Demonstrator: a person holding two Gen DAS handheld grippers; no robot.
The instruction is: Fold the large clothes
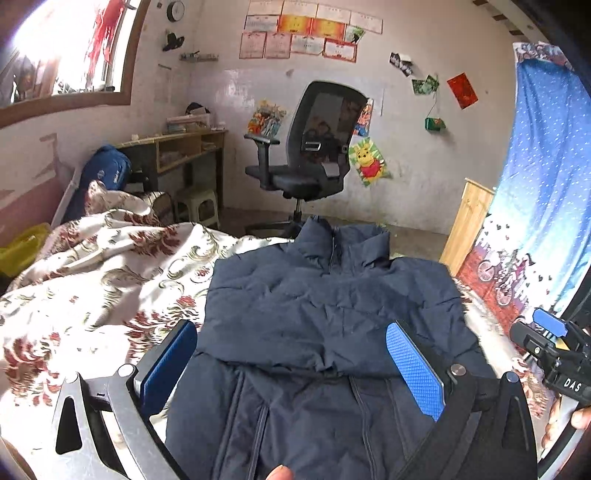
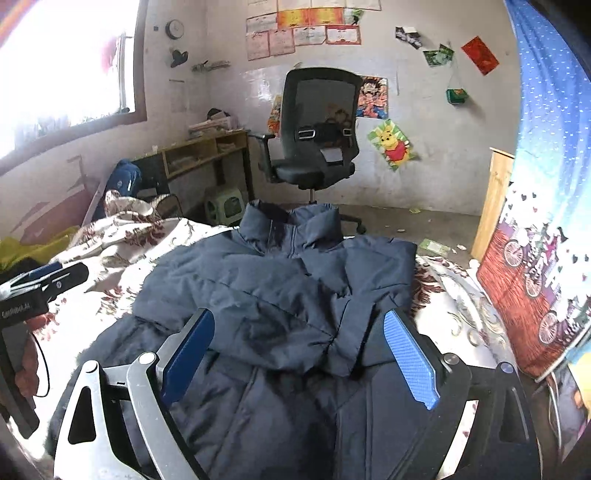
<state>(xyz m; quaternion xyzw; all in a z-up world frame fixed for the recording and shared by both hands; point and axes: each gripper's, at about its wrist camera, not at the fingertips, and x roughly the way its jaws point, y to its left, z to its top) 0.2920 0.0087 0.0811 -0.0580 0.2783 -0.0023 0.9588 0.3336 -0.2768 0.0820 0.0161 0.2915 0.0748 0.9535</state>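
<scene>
Both tools spread, pinching nothing: left tool [image 1: 291, 369], right tool [image 2: 299, 360]. Navy jacket [image 1: 332, 314] flat on bed [image 1: 110, 280], long axis dead ahead, collar far, hem nearest, sleeves crossed between. Neither nearer.

Whitewashed wall [image 1: 417, 110] with pinned certificates [image 1: 303, 33] and cartoon posters. Black mesh office chair [image 1: 314, 147] on bare concrete floor [image 2: 399, 221]. Wooden shelf desk [image 1: 184, 147] left, bright window [image 2: 62, 74] above. Blue dotted curtain [image 1: 546, 166] right.
</scene>
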